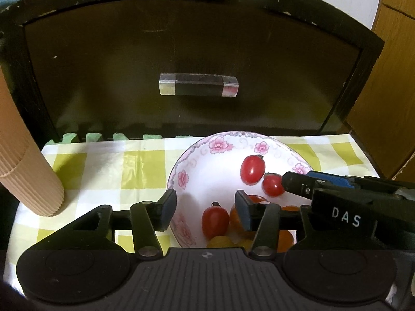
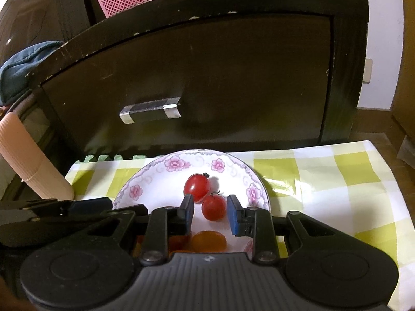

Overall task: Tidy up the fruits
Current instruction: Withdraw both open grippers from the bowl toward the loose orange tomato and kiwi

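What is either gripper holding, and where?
Left gripper: nothing, open. Right gripper flanks the small red tomato; gaps show, so no sure hold.

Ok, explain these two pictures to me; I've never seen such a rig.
A person holds a two-finger gripper in each hand, and each carries a camera looking along its fingers. One picture is from the left gripper, the other from the right gripper. Both hang over a flowered bowl of tomatoes on a checked cloth, before a dark cabinet. The left is open, holding nothing. The right is shut small at a red tomato; whether it grips is unclear.
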Tool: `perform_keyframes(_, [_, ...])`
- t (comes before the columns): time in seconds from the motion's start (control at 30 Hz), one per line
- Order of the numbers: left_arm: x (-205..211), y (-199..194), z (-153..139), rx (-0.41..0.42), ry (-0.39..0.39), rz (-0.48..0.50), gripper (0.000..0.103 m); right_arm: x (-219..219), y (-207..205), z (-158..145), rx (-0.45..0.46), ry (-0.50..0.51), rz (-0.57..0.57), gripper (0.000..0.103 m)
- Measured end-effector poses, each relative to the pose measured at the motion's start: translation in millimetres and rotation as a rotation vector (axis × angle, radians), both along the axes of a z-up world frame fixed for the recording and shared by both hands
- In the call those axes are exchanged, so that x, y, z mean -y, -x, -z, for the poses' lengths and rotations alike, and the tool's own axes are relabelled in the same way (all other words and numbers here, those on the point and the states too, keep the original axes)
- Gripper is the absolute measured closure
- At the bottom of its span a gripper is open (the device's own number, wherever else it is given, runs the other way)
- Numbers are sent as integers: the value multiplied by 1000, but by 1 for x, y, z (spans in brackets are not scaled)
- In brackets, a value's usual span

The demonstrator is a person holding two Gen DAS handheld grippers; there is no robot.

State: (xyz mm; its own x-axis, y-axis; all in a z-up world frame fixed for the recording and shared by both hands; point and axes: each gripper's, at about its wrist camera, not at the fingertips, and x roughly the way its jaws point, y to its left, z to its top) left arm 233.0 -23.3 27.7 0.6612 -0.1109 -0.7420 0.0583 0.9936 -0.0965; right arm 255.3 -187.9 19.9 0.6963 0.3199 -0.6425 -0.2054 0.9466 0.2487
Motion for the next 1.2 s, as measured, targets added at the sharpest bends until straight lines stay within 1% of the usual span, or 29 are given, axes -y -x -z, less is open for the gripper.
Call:
perform_keyframes(0.07, [1, 1, -1, 5, 0, 1, 41, 2, 1, -2, 2, -8, 7, 75])
perform_keyframes(0.37, [4, 8, -13, 15, 0, 13, 38, 10, 11, -12, 21, -18, 20, 75])
perform_keyframes(0.6, [5, 26, -21, 19, -5, 23, 36, 12, 30, -19, 27, -19, 9, 75])
perform_keyframes(1.0, [6, 65, -25, -4, -23, 63, 35, 9, 72, -17, -6, 16, -41, 74])
perform_keyframes(1.2, [8, 81, -17, -39, -42, 101, 35, 8, 85, -13, -42, 31, -40, 72])
